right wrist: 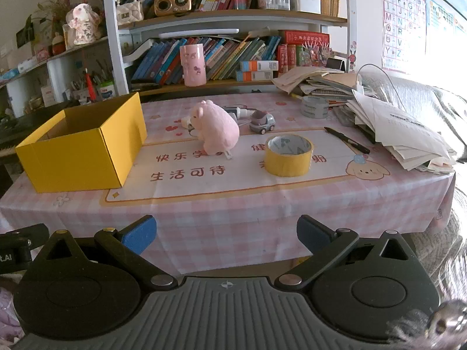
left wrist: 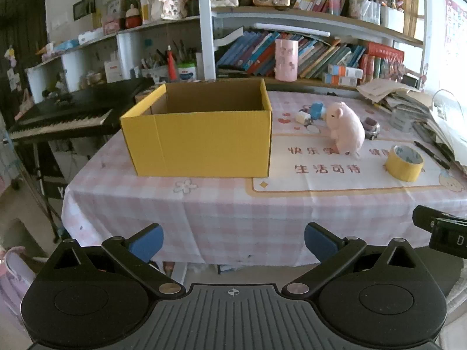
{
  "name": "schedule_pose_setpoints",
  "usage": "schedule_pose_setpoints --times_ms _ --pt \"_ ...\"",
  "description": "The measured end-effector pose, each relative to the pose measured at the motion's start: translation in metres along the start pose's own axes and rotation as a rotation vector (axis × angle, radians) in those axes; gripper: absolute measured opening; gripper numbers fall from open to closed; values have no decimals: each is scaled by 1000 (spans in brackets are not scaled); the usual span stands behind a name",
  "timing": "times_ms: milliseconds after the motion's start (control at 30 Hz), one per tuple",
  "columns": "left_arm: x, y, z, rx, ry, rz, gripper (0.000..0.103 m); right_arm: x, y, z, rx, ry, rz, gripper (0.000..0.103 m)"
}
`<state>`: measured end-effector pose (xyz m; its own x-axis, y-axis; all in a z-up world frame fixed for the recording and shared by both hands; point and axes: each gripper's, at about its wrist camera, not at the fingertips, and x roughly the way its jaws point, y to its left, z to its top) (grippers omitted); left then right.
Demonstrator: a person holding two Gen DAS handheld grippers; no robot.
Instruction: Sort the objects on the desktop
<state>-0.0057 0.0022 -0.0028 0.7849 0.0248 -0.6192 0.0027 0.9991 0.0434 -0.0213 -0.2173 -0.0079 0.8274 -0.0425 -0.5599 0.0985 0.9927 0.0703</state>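
An open yellow cardboard box (left wrist: 198, 137) (right wrist: 84, 151) stands on the left of the pink checked table. To its right sit a pink plush pig (left wrist: 346, 129) (right wrist: 214, 129), a small grey toy car (left wrist: 371, 128) (right wrist: 262, 121), a blue figurine (left wrist: 316, 110) and a yellow tape roll (left wrist: 404, 163) (right wrist: 289, 155). A black pen (right wrist: 347, 140) (left wrist: 432, 154) lies right of the roll. My left gripper (left wrist: 233, 245) and right gripper (right wrist: 226, 236) hang open in front of the table's near edge, nothing between their blue pads.
A grey tape roll (right wrist: 314, 106) and a heap of papers (right wrist: 402, 128) crowd the table's right side. A bookshelf (right wrist: 227, 55) with a pink cup (right wrist: 193, 64) backs the table. A black keyboard piano (left wrist: 70, 116) stands to the left.
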Motion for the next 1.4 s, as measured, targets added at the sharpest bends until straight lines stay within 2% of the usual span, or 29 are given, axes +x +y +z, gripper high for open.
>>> schedule_pose_setpoints --times_ms 1400 --pt "0 -5 -1 -8 3 -26 103 -5 -12 -2 10 10 -34 103"
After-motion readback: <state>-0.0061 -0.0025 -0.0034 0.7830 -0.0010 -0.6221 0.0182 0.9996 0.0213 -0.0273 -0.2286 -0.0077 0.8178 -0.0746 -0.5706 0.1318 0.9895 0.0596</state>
